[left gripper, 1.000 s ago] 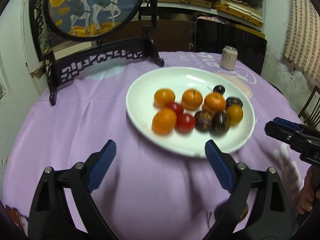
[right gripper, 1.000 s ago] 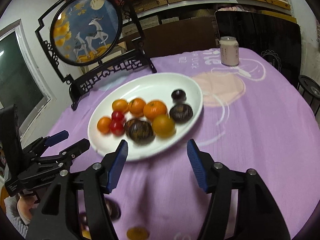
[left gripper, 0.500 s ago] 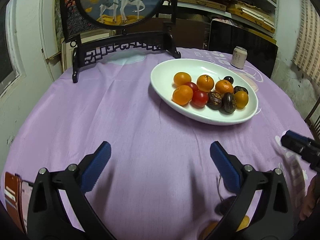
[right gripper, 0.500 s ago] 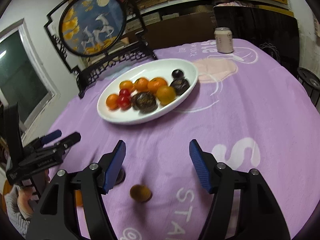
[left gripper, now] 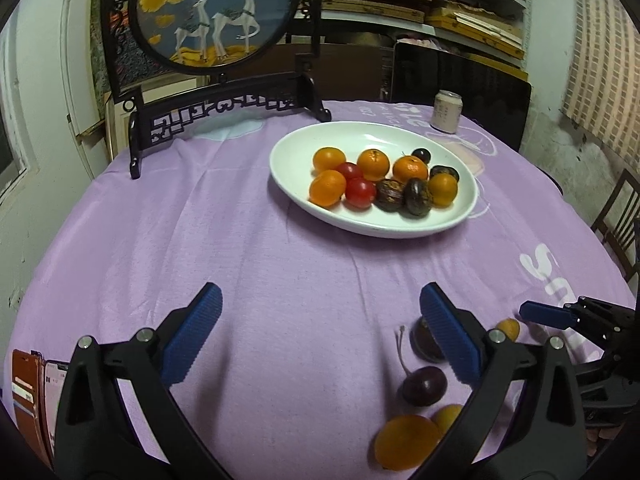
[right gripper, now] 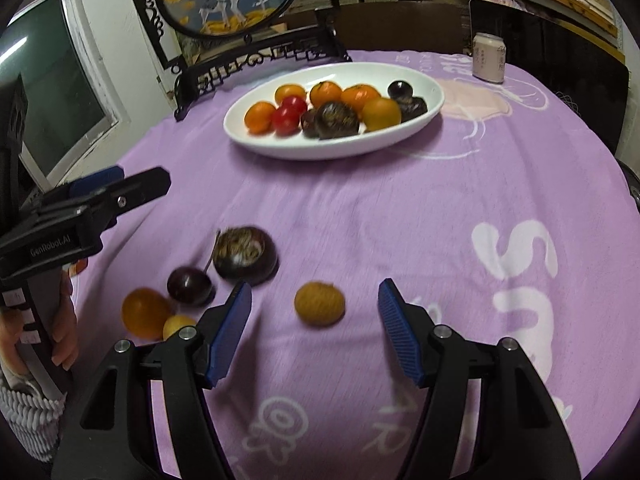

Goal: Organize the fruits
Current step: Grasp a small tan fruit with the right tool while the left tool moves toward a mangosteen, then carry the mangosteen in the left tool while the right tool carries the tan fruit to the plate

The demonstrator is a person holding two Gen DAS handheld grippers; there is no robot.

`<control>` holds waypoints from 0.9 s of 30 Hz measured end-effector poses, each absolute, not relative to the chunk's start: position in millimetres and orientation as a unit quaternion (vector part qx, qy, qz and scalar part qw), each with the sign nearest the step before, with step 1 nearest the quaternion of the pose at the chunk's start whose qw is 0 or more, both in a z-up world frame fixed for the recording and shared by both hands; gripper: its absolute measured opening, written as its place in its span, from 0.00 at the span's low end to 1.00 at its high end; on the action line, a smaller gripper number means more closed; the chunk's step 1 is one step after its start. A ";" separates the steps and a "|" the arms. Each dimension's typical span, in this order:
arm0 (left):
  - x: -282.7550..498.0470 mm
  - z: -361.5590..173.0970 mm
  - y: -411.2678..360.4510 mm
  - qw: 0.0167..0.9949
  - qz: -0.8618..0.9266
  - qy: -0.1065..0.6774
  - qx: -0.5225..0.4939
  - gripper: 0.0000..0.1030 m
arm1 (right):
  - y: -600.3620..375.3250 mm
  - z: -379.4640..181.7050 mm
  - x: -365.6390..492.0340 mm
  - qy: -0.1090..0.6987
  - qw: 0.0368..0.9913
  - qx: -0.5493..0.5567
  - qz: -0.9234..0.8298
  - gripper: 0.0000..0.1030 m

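Both grippers hang over the purple cloth [left gripper: 280, 280] with nothing between their pads. Left gripper [left gripper: 320, 336] has just been opening and its jaws stand spread wide, over bare cloth. Right gripper [right gripper: 314, 328] is about half open, pointed down at a small tan fruit [right gripper: 319, 304] that lies on the cloth just ahead of its fingertips, untouched.

Left of that fruit, in the right wrist view, four more lie loose on the cloth: a dark round fruit [right gripper: 245, 255] with a pale netted top, a dark cherry [right gripper: 189, 285] with a stem beside it, an orange [right gripper: 145, 312], and a small yellow fruit [right gripper: 178, 325] touching the orange.

Farther back stands the white dish [left gripper: 296, 204], holding oranges [left gripper: 327, 187], two tomatoes [left gripper: 360, 193] and several dark fruits [left gripper: 418, 197] bunched together. A can [left gripper: 447, 111] stands beyond the dish, and a framed deer screen [left gripper: 212, 12] sits at the far left edge of the cloth.
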State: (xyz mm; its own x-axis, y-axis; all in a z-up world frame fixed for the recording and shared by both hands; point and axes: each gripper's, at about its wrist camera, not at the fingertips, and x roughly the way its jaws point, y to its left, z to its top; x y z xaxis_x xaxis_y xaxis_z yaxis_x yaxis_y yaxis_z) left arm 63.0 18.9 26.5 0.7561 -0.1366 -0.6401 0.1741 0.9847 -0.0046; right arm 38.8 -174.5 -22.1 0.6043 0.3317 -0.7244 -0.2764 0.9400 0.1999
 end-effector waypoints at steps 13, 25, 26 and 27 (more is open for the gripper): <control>63.7 20.5 10.1 0.931 -0.094 0.350 0.049 0.98 | -164.4 -25.6 34.4 0.412 0.894 0.006 0.176 0.49; 49.2 12.6 -20.7 0.919 -0.151 0.348 0.104 0.98 | -196.7 -16.7 41.4 0.396 0.907 0.048 0.138 0.26; 47.0 12.1 -25.3 0.918 -0.159 0.346 0.112 0.98 | -202.8 -15.1 42.4 0.393 0.908 0.061 0.134 0.26; 44.1 11.1 -30.9 0.917 -0.167 0.342 0.121 0.98 | -210.0 -13.3 43.5 0.389 0.909 0.075 0.129 0.26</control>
